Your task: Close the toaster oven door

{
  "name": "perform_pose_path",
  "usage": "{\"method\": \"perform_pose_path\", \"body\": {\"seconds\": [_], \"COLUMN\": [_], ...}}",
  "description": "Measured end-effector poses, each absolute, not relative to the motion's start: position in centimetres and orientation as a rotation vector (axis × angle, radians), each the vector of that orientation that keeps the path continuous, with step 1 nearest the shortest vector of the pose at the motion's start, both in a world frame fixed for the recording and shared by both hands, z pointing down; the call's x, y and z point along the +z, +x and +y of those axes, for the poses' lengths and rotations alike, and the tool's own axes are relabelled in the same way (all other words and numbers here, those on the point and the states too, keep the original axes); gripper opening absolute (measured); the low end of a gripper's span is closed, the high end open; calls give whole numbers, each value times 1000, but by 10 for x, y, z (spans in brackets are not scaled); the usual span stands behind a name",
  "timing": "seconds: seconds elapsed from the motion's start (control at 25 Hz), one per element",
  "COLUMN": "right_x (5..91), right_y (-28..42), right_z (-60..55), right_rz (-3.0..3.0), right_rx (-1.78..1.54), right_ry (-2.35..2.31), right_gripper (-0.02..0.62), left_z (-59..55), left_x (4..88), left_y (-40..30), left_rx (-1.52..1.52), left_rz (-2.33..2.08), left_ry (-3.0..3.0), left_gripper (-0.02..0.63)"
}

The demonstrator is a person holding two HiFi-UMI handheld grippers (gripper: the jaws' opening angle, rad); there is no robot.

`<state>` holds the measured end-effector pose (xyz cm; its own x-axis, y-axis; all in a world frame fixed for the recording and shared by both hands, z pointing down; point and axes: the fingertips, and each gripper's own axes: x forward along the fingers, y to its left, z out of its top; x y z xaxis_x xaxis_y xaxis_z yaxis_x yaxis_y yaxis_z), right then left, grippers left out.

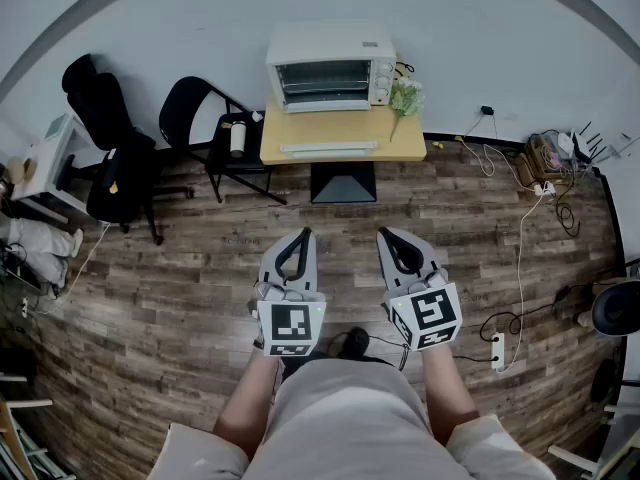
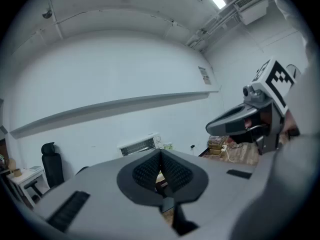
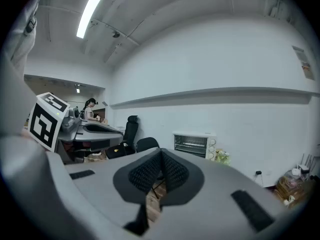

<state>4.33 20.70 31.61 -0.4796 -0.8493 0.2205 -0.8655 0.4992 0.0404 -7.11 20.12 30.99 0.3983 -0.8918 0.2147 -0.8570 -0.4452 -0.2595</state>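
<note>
While the toaster oven (image 1: 331,68) stands on the wooden worktop (image 1: 410,146) by the far wall, the left hand-held gripper (image 1: 303,234) and right hand-held gripper (image 1: 385,234) are both closed on nothing, well apart from it; the approach and the door push seem entirely left to do

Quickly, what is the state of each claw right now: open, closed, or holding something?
Left claw: closed, holding nothing.
Right claw: closed, holding nothing.
</note>
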Motion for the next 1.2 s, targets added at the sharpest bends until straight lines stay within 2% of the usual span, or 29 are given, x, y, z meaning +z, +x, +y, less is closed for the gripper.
{"method": "perform_pose_path", "body": {"seconds": [1.2], "right_x": [349], "right_y": [95], "right_z": [226], "right_rz": [-2522], "right_rx": [246], "right_ry": [1444], "right_gripper": [-2], "left_z": [222], "left_x": [333], "left_y": [-17], "left_rx": [-525], "left_rz": [1623], "left_ry": [-2579], "left_gripper": [9]}}
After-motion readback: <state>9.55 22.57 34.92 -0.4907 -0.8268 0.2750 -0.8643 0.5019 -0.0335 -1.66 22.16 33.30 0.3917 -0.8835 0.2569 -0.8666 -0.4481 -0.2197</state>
